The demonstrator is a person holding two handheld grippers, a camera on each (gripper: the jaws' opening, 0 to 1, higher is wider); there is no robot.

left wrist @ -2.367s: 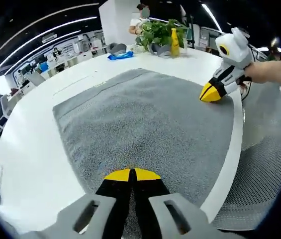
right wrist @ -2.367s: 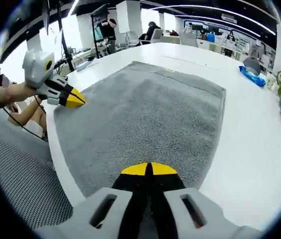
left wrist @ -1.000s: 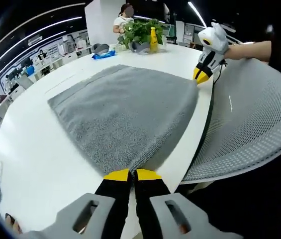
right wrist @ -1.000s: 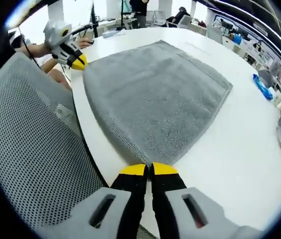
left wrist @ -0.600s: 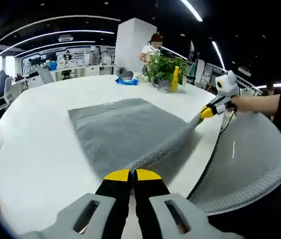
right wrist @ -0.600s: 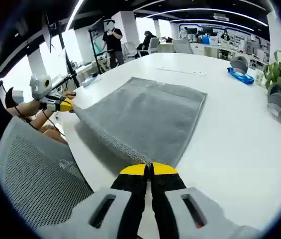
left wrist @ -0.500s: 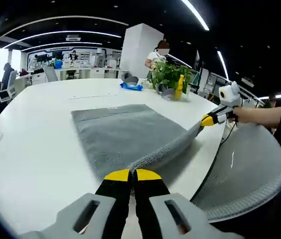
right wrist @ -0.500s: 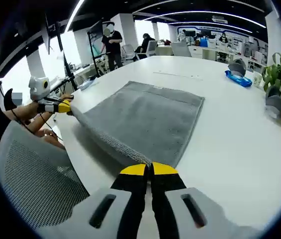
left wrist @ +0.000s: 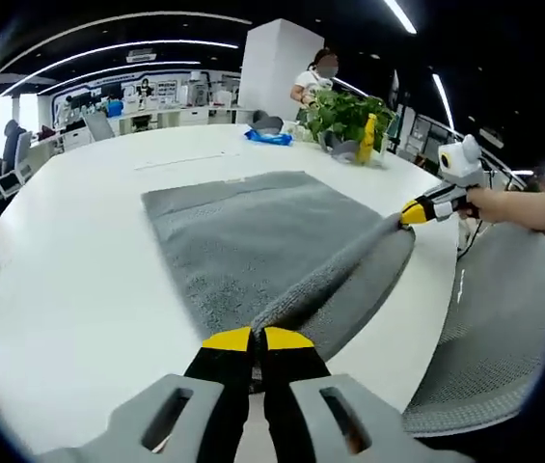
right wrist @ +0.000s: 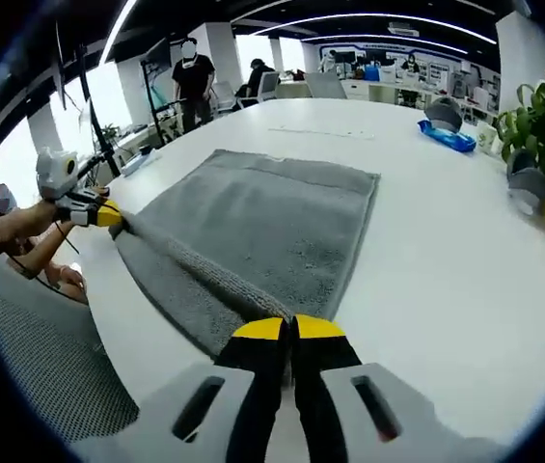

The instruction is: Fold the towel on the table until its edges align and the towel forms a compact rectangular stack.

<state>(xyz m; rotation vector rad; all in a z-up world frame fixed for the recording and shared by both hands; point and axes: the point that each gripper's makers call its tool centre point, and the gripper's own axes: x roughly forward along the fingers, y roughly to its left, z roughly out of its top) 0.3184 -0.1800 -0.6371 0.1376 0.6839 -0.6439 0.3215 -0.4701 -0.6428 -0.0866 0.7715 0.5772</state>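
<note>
Both corners pinched: left gripper (left wrist: 258,339) and right gripper (right wrist: 291,330) clamp the limp, sagging grey towel (left wrist: 243,231) at six o'clock, lifted edge drooping over the white bench (left wrist: 69,260).

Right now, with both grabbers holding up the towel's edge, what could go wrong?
The towel might slip out: the left gripper and right gripper each pinch only a corner in shut jaws. The lifted edge sags between them, so it may land crooked and miss the far edge. The fold also starts close to the table edge, so loose cloth could slide off.
</note>
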